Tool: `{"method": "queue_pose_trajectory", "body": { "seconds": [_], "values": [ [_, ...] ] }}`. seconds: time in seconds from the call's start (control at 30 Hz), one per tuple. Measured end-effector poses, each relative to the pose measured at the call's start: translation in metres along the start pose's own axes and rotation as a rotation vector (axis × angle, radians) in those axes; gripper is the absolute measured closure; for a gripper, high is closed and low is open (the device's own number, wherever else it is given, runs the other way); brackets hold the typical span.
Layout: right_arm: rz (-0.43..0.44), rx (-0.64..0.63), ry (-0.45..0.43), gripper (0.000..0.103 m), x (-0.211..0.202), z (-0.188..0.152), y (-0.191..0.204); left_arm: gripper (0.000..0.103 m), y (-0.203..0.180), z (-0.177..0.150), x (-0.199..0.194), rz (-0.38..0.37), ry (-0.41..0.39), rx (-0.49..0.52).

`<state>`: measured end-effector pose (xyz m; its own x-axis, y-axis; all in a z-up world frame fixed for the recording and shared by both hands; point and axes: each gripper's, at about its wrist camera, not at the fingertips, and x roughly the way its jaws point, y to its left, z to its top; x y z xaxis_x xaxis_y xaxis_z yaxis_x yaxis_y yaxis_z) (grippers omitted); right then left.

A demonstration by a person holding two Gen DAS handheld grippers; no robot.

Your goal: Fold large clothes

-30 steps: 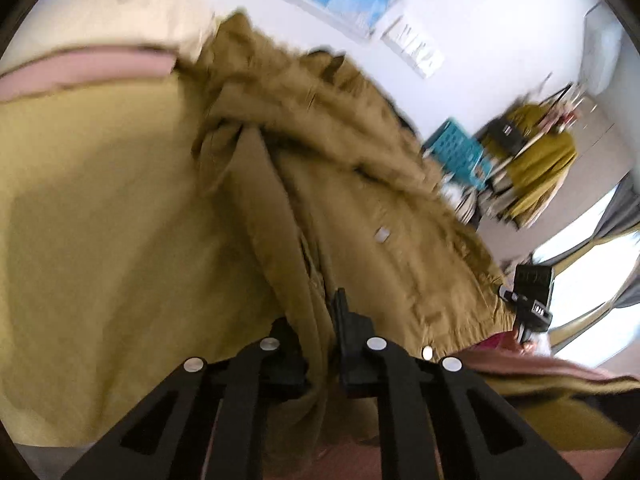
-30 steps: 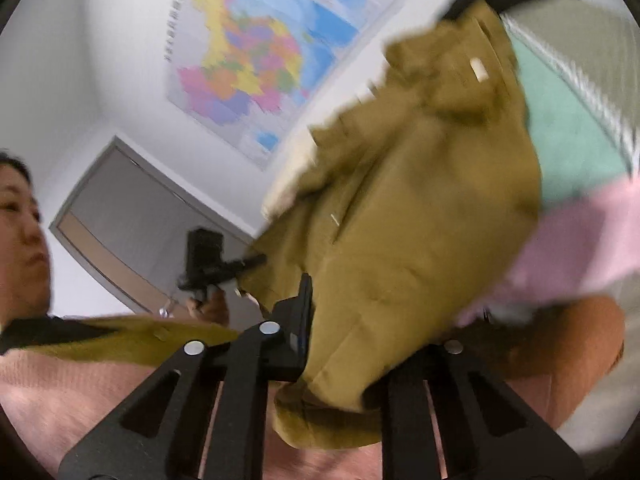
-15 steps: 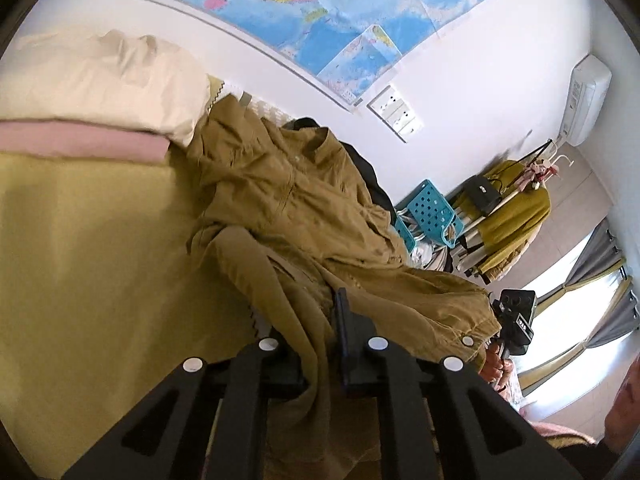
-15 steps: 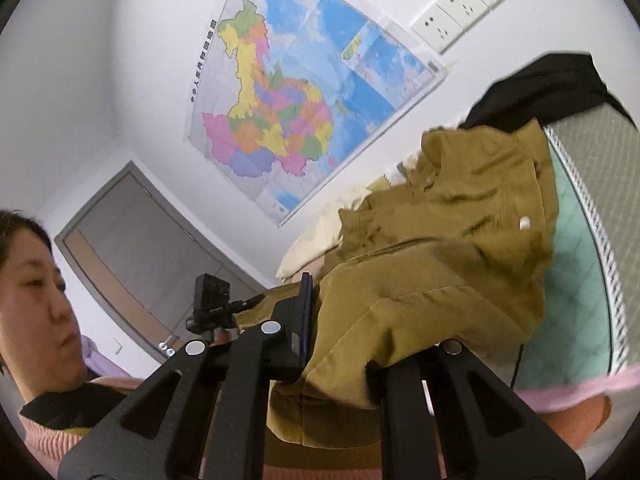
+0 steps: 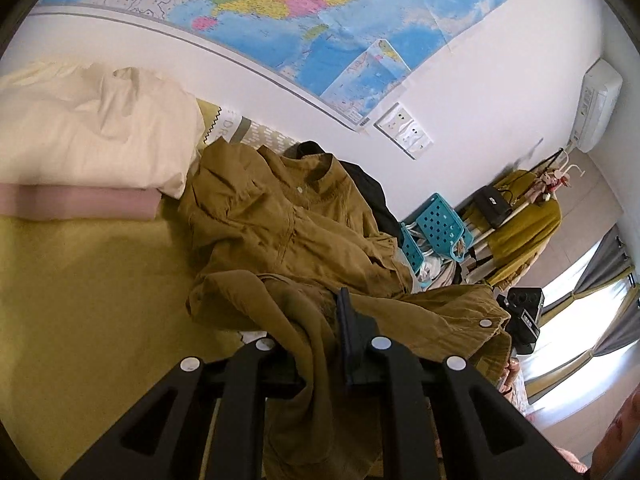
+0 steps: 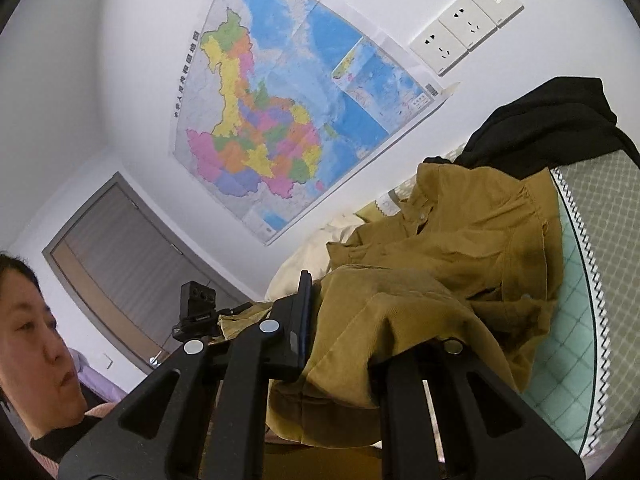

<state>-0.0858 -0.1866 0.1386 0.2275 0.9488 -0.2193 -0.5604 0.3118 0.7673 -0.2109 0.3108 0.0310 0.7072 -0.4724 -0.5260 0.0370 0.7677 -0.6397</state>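
I see mustard-brown corduroy jacket [image 5: 296, 236] lying crumpled on bed [image 5: 80, 280] near far edge — collar up toward wall, white snap buttons showing, hem lifted toward me. Left gripper [image 5: 316, 332] clamped on bunched hem fold. Right gripper [image 6: 340, 320] clamped on opposite hem corner, cloth draped over one finger. Cream pillow [image 5: 88, 136] just beside jacket shoulder.

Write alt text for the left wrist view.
The left hand-held gripper is shut on a fold of a mustard-brown jacket spread over a yellow-green bed. A cream pillow lies behind, under a wall map.
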Motion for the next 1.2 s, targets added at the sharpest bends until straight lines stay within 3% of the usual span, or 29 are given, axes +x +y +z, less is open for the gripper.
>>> {"method": "queue_pose_trajectory", "body": {
  "seconds": [0.37, 1.2],
  "values": [
    [-0.026, 0.027, 0.001, 0.091, 0.025, 0.04, -0.015, 0.089, -0.008, 0.035, 0.012, 0.052, 0.001, 0.04],
    [-0.094, 0.125, 0.043, 0.09, 0.086, 0.104, -0.065, 0.088, 0.017, 0.11, 0.064, 0.126, 0.05, 0.017]
  ]
}}
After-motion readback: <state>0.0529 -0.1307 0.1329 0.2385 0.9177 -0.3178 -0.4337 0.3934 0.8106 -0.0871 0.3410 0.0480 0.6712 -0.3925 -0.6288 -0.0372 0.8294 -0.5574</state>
